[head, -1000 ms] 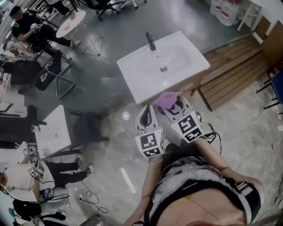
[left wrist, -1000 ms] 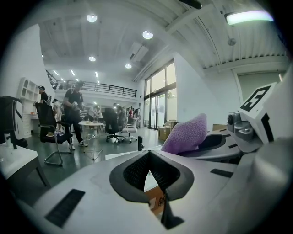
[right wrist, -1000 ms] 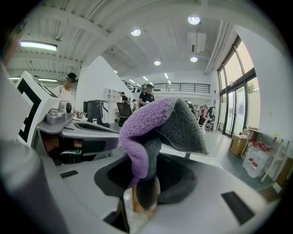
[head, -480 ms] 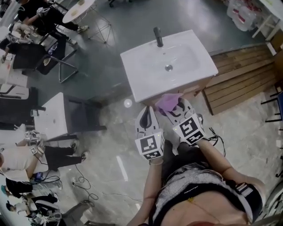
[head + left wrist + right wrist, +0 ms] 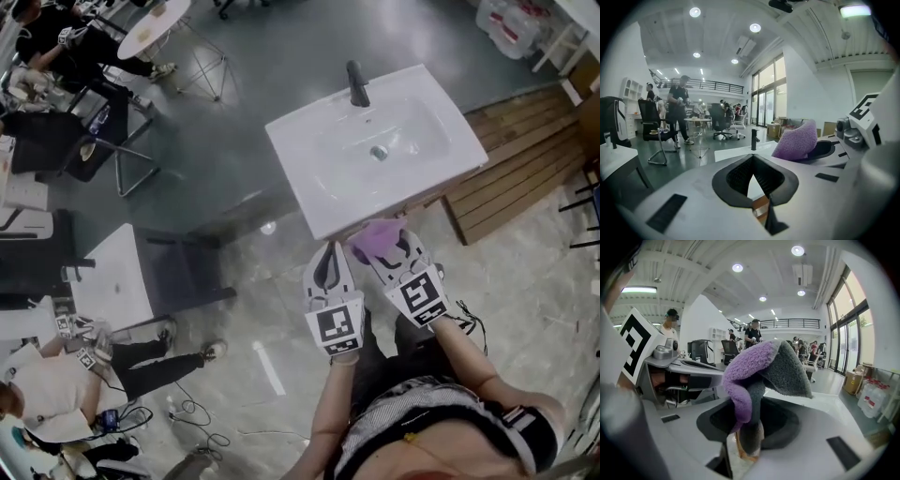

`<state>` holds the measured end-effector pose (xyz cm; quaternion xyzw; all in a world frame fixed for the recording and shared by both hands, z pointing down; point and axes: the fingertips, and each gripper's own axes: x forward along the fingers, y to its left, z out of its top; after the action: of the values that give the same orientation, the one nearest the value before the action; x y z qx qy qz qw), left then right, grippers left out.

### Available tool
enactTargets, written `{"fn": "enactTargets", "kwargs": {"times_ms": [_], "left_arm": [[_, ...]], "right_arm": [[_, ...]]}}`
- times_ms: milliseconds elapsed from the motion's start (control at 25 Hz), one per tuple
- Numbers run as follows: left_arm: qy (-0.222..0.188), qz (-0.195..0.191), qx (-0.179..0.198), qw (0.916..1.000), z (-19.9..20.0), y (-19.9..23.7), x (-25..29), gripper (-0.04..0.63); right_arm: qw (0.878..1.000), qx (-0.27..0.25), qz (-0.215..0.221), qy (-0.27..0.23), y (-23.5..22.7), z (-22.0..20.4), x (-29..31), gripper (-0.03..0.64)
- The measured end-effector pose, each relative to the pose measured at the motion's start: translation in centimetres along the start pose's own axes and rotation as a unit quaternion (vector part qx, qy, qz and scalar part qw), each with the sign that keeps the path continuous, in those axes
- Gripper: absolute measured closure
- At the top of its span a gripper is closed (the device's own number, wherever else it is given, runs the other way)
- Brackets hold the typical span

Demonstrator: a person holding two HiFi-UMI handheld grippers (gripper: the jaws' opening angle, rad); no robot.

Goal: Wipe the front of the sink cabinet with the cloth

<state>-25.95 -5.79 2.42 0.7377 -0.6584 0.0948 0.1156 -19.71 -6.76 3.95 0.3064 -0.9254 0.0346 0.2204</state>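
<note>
Both arms reach fwd & down from the torso, L forearm (image 5: 321, 412) and R forearm (image 5: 471, 352) bare, running roughly parallel, elbows bent. L tongs (image 5: 330, 248) and R tongs (image 5: 382, 246) sit just beside each other, tips pointing away from the body, marker cubes (image 5: 338, 328) facing up toward the head. L tongs: jaw tips meet, nothing btw them. R tongs: jaws clamped on a purple-grey cloth (image 5: 754, 366), which bunches up above the tips & flops over to one side.
</note>
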Motion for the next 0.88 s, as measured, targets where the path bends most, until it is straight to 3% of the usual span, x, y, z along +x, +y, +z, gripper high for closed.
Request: {"fn": "enactTargets", "kwargs": {"times_ms": [240, 560, 880], "left_arm": [[0.018, -0.023, 0.000, 0.9996, -3.2, 1.9, 2.1, 0.595], [0.040, 0.002, -0.021, 0.9990, -9.3, 1.1, 3.7, 0.595], [0.047, 0.015, -0.014, 0.9987, -17.4, 1.3, 6.7, 0.595]], "right_arm": [[0.999, 0.016, -0.014, 0.025, 1.4, -2.7, 3.5, 0.442], [0.999, -0.019, 0.020, 0.030, 0.8, -7.8, 6.2, 0.443], [0.998, -0.010, 0.047, 0.029, 1.4, -15.4, 9.9, 0.443]]}}
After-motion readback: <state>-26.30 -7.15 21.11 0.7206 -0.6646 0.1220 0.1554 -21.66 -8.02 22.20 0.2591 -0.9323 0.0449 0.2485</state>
